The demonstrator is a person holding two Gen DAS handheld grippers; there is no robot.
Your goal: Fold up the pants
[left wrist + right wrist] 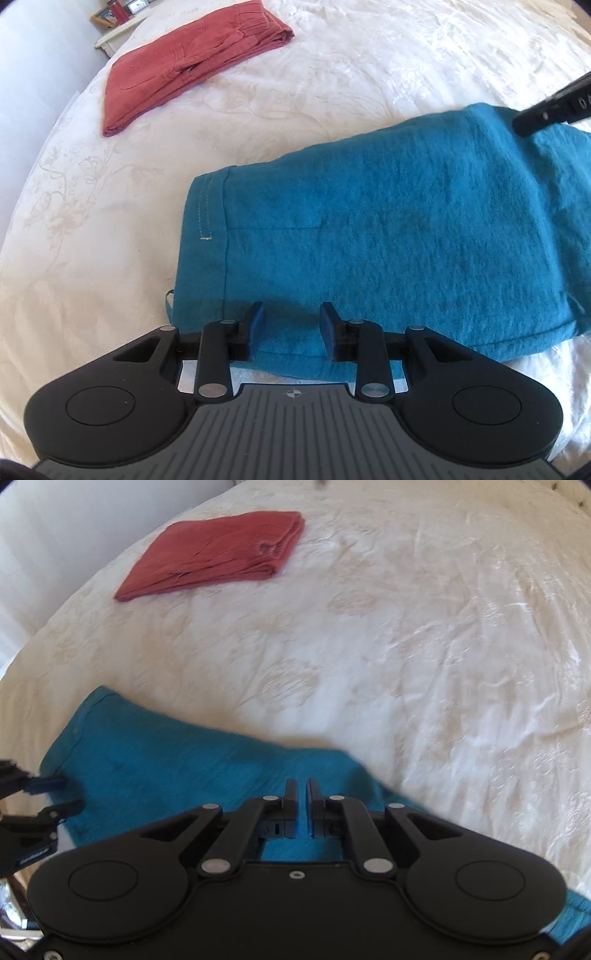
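Observation:
Teal pants (388,236) lie folded on the white bedspread, hem stitching at their left end. My left gripper (291,325) is open over the near edge of the pants and holds nothing. The right gripper's tip (546,107) shows at the pants' far right end. In the right wrist view the teal pants (177,760) lie below my right gripper (302,794), whose jaws stand nearly together with a thin gap and no cloth seen between them. The left gripper (48,797) shows at the left edge.
Folded red pants (184,62) lie at the far left of the bed, also in the right wrist view (218,550). A nightstand with small items (114,14) stands beyond the bed. The white patterned bedspread (406,646) spreads to the right.

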